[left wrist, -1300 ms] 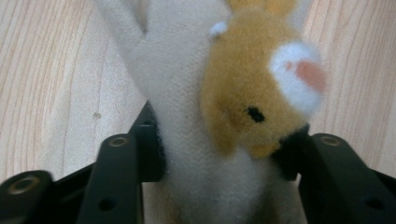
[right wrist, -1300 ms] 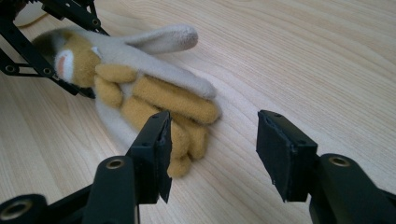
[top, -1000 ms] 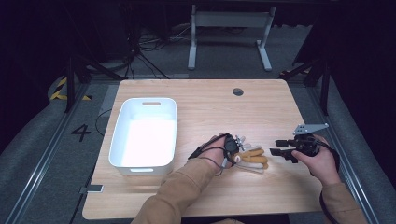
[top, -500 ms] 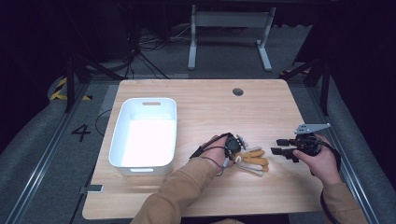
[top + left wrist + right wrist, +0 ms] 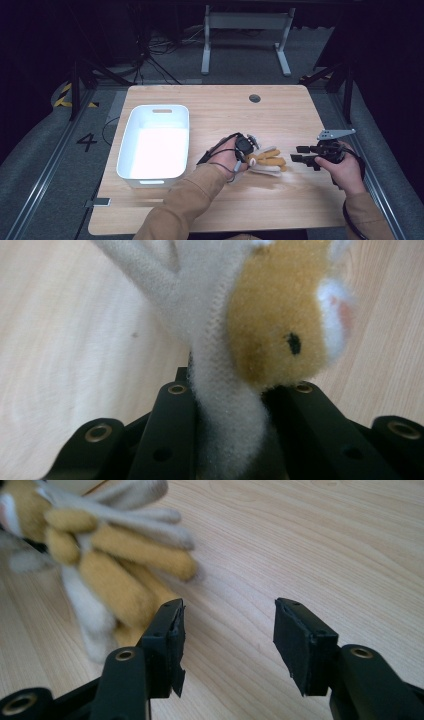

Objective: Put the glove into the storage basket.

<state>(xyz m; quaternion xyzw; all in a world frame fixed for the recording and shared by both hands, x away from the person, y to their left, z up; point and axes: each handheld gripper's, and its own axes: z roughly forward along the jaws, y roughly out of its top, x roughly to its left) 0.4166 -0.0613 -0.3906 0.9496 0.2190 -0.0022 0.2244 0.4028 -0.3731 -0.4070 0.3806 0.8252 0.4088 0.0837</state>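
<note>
A tan and white plush toy [image 5: 267,161] hangs just right of the table's middle, and my left gripper [image 5: 250,151] is shut on its white and tan body. Those jaws have just been closing with the plush between them. In the left gripper view the plush [image 5: 275,330] is squeezed between the two black jaws of the left gripper [image 5: 235,390], its face with a black eye turned right. My right gripper [image 5: 300,154] stands open a little to the right of the toy, pointing at it. In the right gripper view the plush's limbs [image 5: 115,565] lie beyond the left jaw of the right gripper [image 5: 227,630], with nothing between the jaws.
A white plastic bin [image 5: 155,112] with a handle slot stands on the left part of the wooden table [image 5: 225,110]. A dark round grommet [image 5: 254,98] sits near the far edge. Dark floor, cables and a metal stand lie beyond the table.
My left gripper has tightened on the plush and lifted it slightly off the table. The right gripper has stayed where it was, open.
</note>
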